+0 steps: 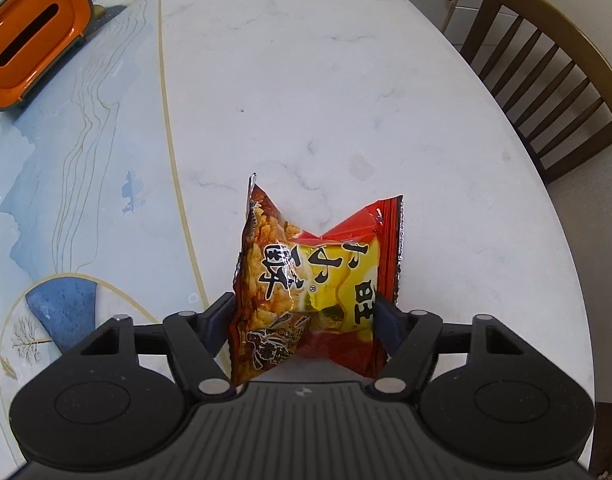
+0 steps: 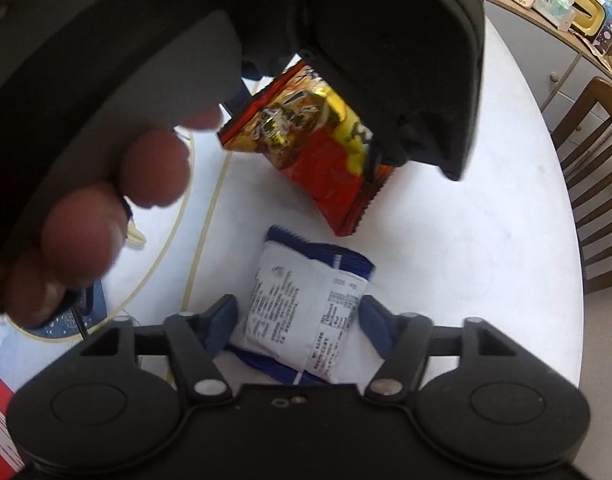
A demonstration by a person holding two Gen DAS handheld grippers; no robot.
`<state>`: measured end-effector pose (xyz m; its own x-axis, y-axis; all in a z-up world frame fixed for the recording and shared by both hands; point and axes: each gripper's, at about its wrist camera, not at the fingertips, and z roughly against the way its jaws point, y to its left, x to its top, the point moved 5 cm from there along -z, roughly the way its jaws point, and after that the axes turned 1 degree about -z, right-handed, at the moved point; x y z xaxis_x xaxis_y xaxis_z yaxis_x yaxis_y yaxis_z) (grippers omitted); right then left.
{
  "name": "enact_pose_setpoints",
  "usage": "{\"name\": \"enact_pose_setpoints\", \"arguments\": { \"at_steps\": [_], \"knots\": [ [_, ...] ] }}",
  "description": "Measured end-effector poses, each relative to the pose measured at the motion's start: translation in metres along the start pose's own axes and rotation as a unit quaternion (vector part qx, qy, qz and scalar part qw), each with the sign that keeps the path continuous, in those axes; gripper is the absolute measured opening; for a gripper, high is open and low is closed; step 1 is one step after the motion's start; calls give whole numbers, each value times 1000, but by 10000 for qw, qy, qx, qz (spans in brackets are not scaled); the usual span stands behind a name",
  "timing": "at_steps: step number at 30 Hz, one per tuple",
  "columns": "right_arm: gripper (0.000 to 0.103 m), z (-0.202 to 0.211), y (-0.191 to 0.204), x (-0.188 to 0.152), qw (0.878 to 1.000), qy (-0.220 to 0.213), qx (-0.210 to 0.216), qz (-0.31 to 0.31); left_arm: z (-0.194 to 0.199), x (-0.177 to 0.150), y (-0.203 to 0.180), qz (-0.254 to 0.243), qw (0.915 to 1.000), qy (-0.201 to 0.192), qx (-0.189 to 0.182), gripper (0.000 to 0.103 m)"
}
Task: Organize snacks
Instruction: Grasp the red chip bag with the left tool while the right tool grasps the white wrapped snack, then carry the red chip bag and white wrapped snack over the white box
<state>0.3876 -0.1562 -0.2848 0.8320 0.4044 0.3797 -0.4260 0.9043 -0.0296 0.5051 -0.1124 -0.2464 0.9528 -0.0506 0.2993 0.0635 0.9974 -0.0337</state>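
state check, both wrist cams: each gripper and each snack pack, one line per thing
left gripper: shut on red pack, held above the table
red pack: sealed, crumpled, pinched between the fingers, off the table
right gripper: shut on white pack
white pack: sealed, back side with print facing up, between the fingers
table: white marble top, bare under the red pack
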Motion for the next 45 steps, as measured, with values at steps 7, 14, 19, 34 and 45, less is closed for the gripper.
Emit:
{"name": "enact_pose_setpoints", "arguments": {
  "at_steps": [7,14,19,34,45],
  "knots": [
    [46,4,-7,-1,9999,-47,8,-152,5,-3,4,63,9999,-17,100,61],
    [46,25,-15,5,9991,-190,86,-368,36,-7,21,279,9994,-215,11,61],
    [46,51,-25,11,9979,-459,93,-447,75,-11,35,359,9982,-472,8,61],
    [46,161,-10,11,9921,-1139,327,-420,218,-56,52,253,9923,-1214,-53,61],
    [46,241,25,-24,9890,-1391,462,-189,300,-120,53,80,9903,-1386,27,61]
  ]
}}
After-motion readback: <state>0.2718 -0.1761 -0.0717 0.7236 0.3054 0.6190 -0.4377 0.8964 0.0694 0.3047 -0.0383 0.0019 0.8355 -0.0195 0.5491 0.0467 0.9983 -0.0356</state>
